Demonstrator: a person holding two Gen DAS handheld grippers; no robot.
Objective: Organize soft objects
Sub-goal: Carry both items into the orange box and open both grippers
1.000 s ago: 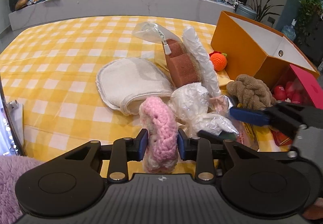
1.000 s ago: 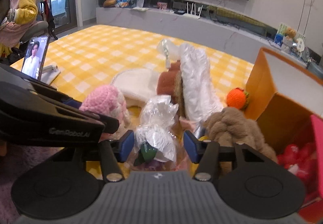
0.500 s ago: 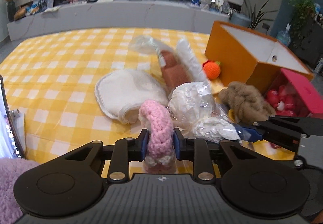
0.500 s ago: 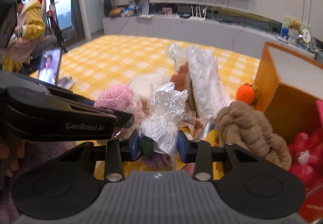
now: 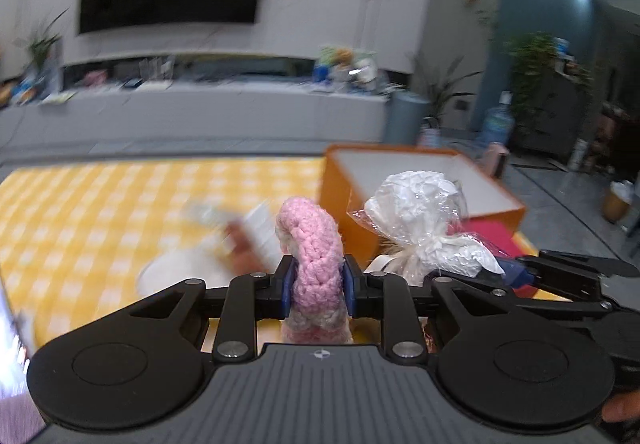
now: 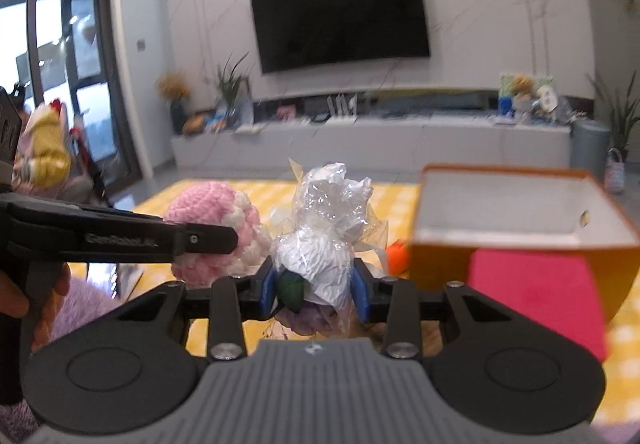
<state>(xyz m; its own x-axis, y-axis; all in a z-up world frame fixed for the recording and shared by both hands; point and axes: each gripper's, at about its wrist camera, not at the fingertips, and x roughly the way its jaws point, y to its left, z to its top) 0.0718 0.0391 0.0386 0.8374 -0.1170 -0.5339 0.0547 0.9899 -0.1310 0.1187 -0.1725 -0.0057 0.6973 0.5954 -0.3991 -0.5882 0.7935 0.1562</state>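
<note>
Now your left gripper [image 5: 316, 290] pinches the pink crochet piece [image 5: 312, 244] and your right gripper [image 6: 314, 290] grips the cellophane-wrapped bundle [image 6: 324, 240], both jaws narrow, both loads clear of the yellow checked cloth [image 5: 100, 203]; carry them level toward the orange box [image 6: 508, 228] at two o'clock, releasing only above its opening

Pinks, whites and a yellow check

The knitted toy [image 5: 316, 244] is pink with a cream-white edge; the wrapped bundle [image 6: 324, 240] is white under clear, glossy film, with a dark green piece and pale lilac below. The desk cloth [image 5: 100, 203] is yellow-and-white gingham. The far-right box [image 6: 516, 240] is orange outside, white inside, with a magenta box [image 6: 536, 296] near it. Both grippers' bodies are black and grey, their fingers [image 5: 287, 286] blue-padded.
</note>
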